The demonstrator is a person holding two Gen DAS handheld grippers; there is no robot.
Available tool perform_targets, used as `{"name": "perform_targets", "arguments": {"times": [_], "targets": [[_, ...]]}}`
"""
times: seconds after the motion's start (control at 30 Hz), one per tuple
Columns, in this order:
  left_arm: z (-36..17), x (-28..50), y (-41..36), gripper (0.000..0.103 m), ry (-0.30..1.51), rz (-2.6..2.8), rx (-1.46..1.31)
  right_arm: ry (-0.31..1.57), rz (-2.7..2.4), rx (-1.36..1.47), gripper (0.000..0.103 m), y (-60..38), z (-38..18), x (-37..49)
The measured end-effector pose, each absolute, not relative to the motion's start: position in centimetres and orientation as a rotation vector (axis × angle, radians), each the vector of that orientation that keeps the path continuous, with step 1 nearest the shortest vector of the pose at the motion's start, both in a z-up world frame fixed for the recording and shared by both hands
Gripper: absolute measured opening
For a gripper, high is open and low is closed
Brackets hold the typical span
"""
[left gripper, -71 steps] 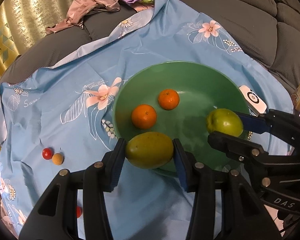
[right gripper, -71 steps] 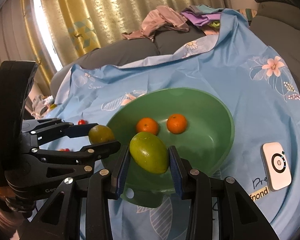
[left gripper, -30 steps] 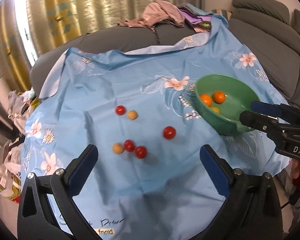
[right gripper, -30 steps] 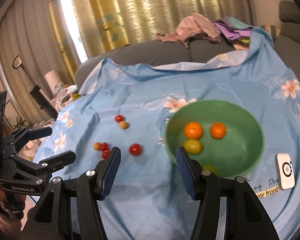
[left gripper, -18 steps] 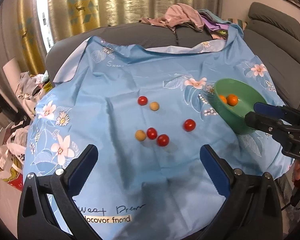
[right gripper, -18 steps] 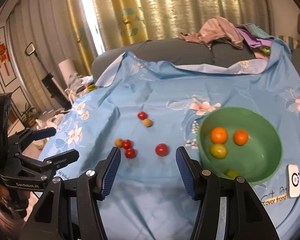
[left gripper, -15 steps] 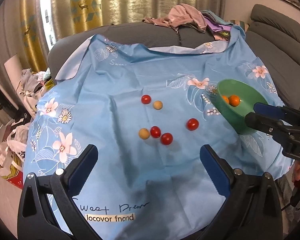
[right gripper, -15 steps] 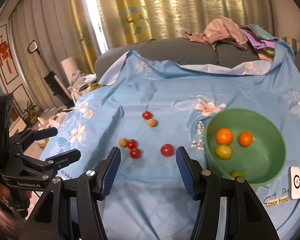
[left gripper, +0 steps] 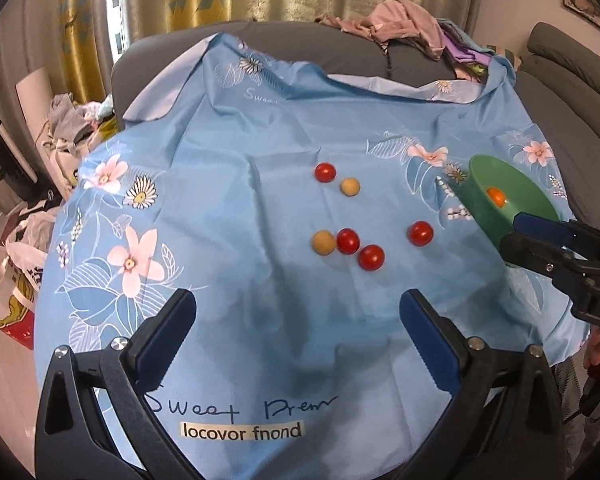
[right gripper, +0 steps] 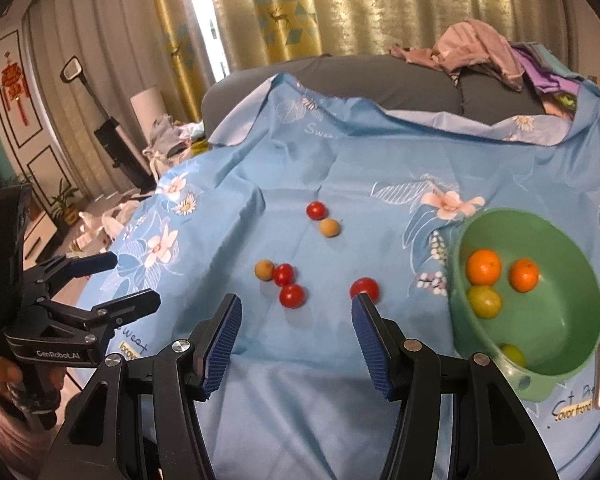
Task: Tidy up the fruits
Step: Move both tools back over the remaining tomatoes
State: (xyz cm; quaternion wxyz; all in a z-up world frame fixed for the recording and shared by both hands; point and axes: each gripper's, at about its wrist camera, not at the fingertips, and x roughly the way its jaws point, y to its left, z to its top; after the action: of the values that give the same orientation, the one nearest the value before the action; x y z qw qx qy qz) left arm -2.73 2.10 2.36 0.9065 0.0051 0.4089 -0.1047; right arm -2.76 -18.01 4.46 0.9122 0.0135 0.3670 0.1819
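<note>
Six small fruits lay loose on the cloth [left gripper: 228, 148], well apart from the bowl [right gripper: 580, 312]. Four were red and two were tan. Three of them sat close together: a tan fruit [right gripper: 264, 270], a red one [right gripper: 283, 274] just beside it, and a second red one [right gripper: 292, 295] a little nearer to you. One red fruit [right gripper: 365, 289] lay alone, between this group and the bowl. Farther back a red fruit [right gripper: 316, 211] and a tan one [right gripper: 329, 227] made a pair. The bowl already held two oranges [right gripper: 484, 267] and two green fruits [right gripper: 483, 301].

I judge that you were between picks: the big fruits were in the bowl, and the small ones were the step in hand. The next move called for a choice of one fruit for each hand, then a low approach with the pads on both sides of it. These fruits are round and small, so they may roll on the soft cloth if a pad pushes them first.

Your right gripper [right gripper: 296, 340] had its jaws partly apart and held nothing; the lone red fruit showed just behind the tip of its right finger, but I cannot tell if they touched. Your left gripper [left gripper: 296, 336] had its jaws wide apart, also empty, with the group of three ahead of it.
</note>
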Motion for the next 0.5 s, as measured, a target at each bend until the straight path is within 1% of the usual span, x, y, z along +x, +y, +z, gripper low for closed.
{"name": "perform_targets", "arguments": {"times": [0.37,0.43,0.5], "targets": [[-0.5,0.5,1.6,0.101,0.917,-0.250,0.004,0.836,0.377,0.066,0.058,-18.3,1.2,0.1],[-0.8,1.3,1.1,0.100,0.915,-0.257,0.031,0.847,0.380,0.072,0.058,-18.4,0.8,0.5],[-1.1,2.5,0.5,0.096,0.920,-0.263,0.073,0.855,0.387,0.083,0.058,-18.6,0.3,1.0]]}}
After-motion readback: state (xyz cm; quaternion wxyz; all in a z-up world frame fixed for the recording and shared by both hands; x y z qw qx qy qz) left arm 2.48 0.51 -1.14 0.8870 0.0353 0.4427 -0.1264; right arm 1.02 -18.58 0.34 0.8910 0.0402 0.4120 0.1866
